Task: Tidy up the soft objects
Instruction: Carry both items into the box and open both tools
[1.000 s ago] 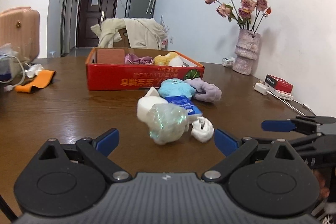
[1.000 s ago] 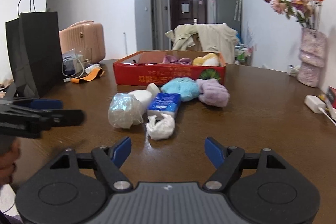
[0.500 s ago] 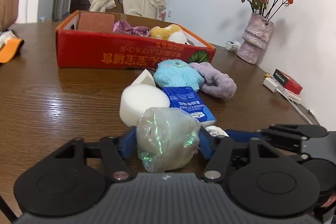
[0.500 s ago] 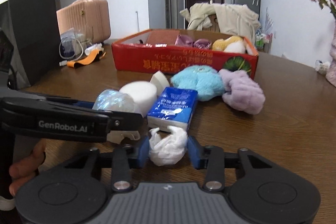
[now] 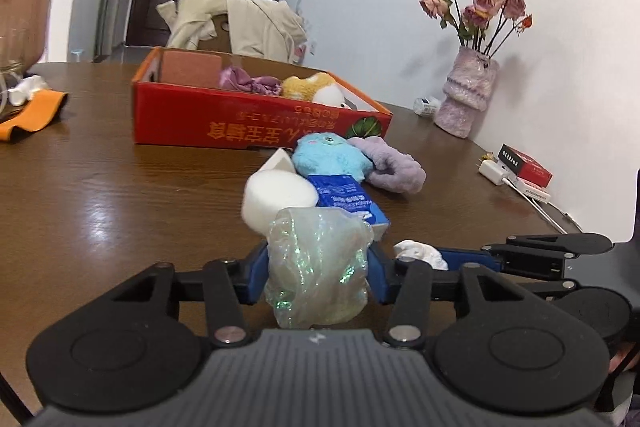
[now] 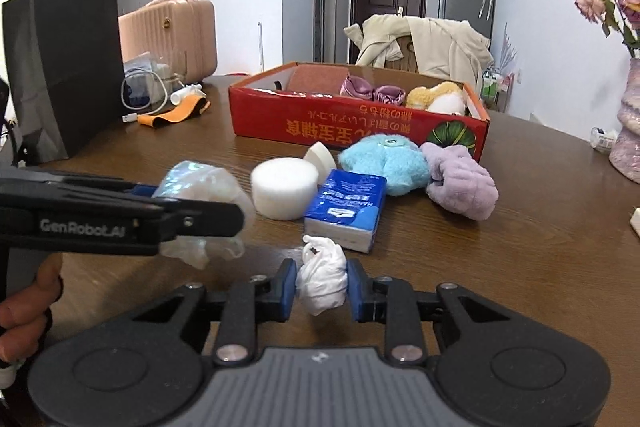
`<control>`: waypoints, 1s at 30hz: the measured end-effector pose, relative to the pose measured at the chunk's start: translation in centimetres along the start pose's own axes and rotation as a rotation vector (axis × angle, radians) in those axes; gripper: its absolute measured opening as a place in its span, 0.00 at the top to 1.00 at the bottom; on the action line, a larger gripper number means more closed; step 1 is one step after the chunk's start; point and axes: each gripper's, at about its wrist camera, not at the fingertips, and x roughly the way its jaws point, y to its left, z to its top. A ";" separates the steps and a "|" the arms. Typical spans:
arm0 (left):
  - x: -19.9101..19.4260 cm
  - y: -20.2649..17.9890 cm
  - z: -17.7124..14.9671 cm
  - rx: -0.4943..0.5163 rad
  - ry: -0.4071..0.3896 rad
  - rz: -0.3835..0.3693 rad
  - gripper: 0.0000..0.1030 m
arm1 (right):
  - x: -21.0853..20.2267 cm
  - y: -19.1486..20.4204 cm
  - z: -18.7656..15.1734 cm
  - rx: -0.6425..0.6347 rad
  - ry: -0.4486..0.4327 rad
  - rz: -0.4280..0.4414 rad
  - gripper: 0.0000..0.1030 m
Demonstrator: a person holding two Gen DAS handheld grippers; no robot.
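Note:
My left gripper [image 5: 316, 277] has its blue pads pressed on a crumpled iridescent plastic bag [image 5: 320, 255], and its jaws are still closing on it. My right gripper [image 6: 322, 287] is shut on a small white plastic wad [image 6: 322, 281], just right of the left gripper. On the table beyond lie a white foam cylinder [image 6: 284, 187], a white wedge [image 6: 320, 155], a blue tissue pack [image 6: 348, 211], a blue plush [image 6: 384, 163] and a purple fluffy cloth [image 6: 460, 183]. Behind them stands the red cardboard box [image 6: 360, 131], holding a purple cloth and a yellow plush.
A black paper bag [image 6: 64, 63], a pink suitcase [image 6: 176, 35], cables and an orange band [image 6: 172, 115] are at the left. A vase of dried roses [image 5: 466, 103], a charger and a small red box [image 5: 524, 167] line the right wall. A chair draped with a beige coat [image 6: 432, 43] stands behind the box.
Both grippers were open and short of the pile a second ago. They moved forward and closed, the left on the iridescent bag, the right on the white wad.

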 end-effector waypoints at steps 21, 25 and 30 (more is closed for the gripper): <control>-6.2 2.7 -1.3 -0.072 -0.109 0.025 0.51 | -3.7 3.4 -0.3 -0.002 -0.068 -0.020 0.74; -6.1 3.8 2.2 -0.032 -0.170 0.025 0.51 | -3.2 2.5 2.8 -0.014 -0.128 -0.002 0.74; -2.4 5.9 9.5 0.018 -0.183 0.065 0.51 | 0.5 0.3 9.4 -0.038 -0.210 0.022 0.74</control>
